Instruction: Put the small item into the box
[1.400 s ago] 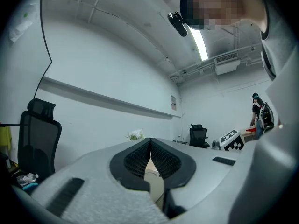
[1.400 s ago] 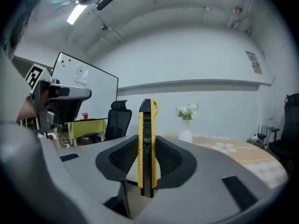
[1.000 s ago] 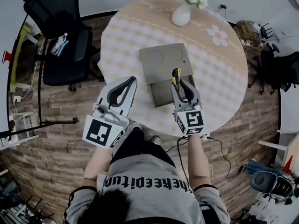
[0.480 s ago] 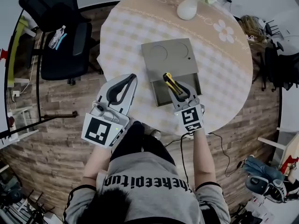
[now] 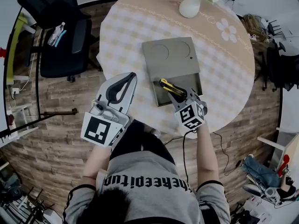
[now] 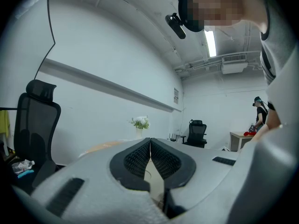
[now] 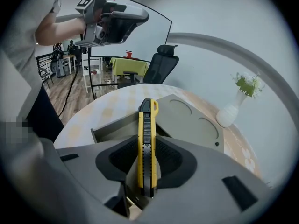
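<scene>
A yellow and black utility knife (image 5: 169, 87) (image 7: 146, 143) is clamped in my right gripper (image 5: 181, 96) (image 7: 146, 146), which is shut on it. The knife hangs over the open drawer (image 5: 177, 88) of a grey box (image 5: 169, 57) (image 7: 187, 118) on the round table, its tip pointing up and left across the drawer. My left gripper (image 5: 120, 84) (image 6: 150, 150) is held off the table's left front edge, jaws shut and nothing between them. The left gripper shows high up in the right gripper view (image 7: 112, 20).
The round table (image 5: 126, 36) carries a checked cloth and a white vase of flowers (image 5: 191, 6) at its far edge. A black office chair (image 5: 63, 36) stands to the left on the wooden floor. Cables (image 5: 219, 148) trail on the floor at the right.
My right gripper has turned the knife to the left and lowered it over the box's open drawer. The left gripper has hardly moved.
</scene>
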A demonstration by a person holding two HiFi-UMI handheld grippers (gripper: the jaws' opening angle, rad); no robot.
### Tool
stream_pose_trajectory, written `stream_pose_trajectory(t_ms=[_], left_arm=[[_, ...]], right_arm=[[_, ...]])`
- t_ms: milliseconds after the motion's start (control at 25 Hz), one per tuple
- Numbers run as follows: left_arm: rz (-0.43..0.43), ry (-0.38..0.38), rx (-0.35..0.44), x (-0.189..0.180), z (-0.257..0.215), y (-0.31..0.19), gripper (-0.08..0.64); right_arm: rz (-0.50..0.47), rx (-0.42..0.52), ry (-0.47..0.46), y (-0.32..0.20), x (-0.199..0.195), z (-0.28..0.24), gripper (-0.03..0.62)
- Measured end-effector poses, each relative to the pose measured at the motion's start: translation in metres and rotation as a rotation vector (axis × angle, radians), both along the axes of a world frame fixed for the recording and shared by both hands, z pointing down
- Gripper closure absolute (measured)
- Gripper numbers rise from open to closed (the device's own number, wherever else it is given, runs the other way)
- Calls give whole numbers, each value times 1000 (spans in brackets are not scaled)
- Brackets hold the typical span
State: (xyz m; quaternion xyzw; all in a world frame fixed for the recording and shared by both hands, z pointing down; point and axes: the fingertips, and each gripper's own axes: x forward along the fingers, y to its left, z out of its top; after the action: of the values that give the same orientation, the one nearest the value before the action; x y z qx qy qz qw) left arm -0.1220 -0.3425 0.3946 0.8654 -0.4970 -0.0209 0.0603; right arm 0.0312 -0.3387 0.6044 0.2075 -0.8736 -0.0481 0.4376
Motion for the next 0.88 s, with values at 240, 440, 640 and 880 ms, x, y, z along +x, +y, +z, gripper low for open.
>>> stream_pose_trajectory(t_ms=[240,440,640,880], left_arm=[[2,0,-10,3,2,-6,543],[8,-1,-13,6,5,-8,543],[4,-1,-17,3,6,-8,543],[3,-3,-18,-2,6,-6,543]], right_arm=[[-24,-66,40,0,6,12,472],[-39,-105,100,-1,12,23,472],[-83,-134,167,2,13,30,472],[-107,-155,232,5,11,39,472]])
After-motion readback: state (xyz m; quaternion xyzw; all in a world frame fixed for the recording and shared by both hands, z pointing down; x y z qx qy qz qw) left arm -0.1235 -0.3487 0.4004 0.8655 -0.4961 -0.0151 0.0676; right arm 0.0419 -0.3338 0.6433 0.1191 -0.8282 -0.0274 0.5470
